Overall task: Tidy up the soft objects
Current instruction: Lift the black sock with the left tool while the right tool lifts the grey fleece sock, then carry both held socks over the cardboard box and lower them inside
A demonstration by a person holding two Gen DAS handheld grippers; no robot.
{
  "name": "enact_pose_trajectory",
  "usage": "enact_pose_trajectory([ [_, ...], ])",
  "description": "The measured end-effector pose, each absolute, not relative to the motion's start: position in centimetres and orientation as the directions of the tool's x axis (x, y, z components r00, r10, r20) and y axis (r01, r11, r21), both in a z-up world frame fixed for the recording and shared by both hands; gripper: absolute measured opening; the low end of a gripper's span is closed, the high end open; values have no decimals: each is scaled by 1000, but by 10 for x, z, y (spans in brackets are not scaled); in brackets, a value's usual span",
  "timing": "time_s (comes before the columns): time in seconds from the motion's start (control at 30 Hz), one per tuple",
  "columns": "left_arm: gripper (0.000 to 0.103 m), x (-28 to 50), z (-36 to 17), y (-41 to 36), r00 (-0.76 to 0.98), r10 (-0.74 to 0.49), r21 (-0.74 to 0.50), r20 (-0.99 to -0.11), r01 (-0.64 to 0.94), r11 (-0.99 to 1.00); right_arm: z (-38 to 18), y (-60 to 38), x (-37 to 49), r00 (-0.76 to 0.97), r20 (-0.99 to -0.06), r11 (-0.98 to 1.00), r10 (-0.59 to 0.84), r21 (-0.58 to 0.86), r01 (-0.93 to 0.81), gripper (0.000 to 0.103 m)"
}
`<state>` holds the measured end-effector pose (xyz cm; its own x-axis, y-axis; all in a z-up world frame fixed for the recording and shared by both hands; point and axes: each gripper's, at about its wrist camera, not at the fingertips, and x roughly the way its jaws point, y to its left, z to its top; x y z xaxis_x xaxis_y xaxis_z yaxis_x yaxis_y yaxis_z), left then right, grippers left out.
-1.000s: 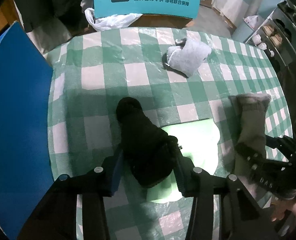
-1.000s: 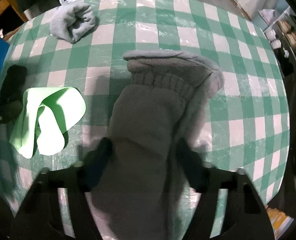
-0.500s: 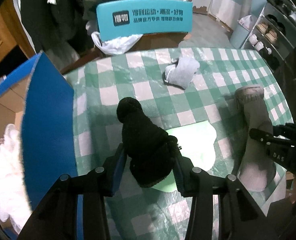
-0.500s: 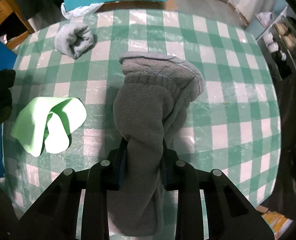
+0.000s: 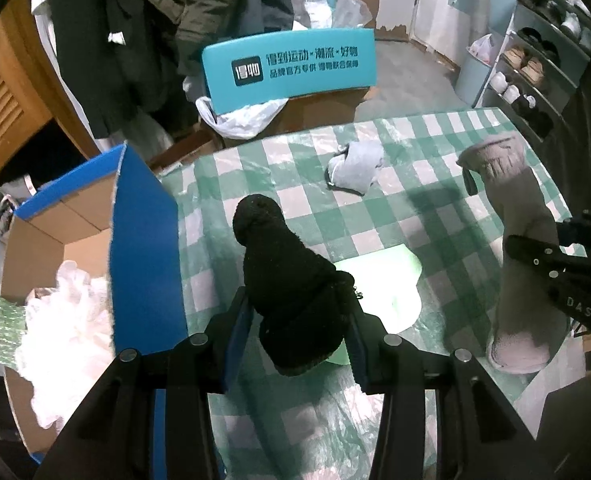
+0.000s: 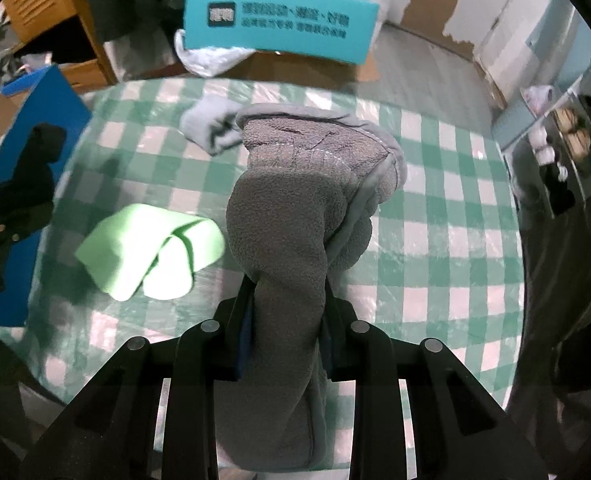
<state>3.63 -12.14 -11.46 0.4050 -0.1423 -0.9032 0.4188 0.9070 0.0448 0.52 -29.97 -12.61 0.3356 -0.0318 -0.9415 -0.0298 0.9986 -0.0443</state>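
Left gripper [image 5: 297, 322] — clenched on a black sock [image 5: 291, 284], which is held above the table [image 5: 435, 216] near its left edge, its rounded end pointing away from the camera. Right gripper [image 6: 285, 316] — clenched on a grey fleece sock [image 6: 283, 220], held clear of the checked cloth over the table's right side; the cuff stands up and the rest hangs below the fingers [image 6: 242, 320]. On the table: a folded green cloth [image 6: 151, 250] between the two grippers toward the near edge, and a balled light-grey sock [image 5: 355, 166] near the far edge. Beside the left edge stands an open blue box [image 5: 145, 248] with white stuffing [image 5: 67, 332] inside. Beyond the far edge — a teal chair back [image 5: 291, 66] bearing printed characters.
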Motion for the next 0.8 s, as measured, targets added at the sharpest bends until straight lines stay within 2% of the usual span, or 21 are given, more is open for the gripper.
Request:
enact_pose_trajectory([
  [0.8, 44, 17, -61, -93, 490, -139, 78, -860, 395, 915, -52, -264, -2, 471, -879, 987, 76, -2, -162, 25],
])
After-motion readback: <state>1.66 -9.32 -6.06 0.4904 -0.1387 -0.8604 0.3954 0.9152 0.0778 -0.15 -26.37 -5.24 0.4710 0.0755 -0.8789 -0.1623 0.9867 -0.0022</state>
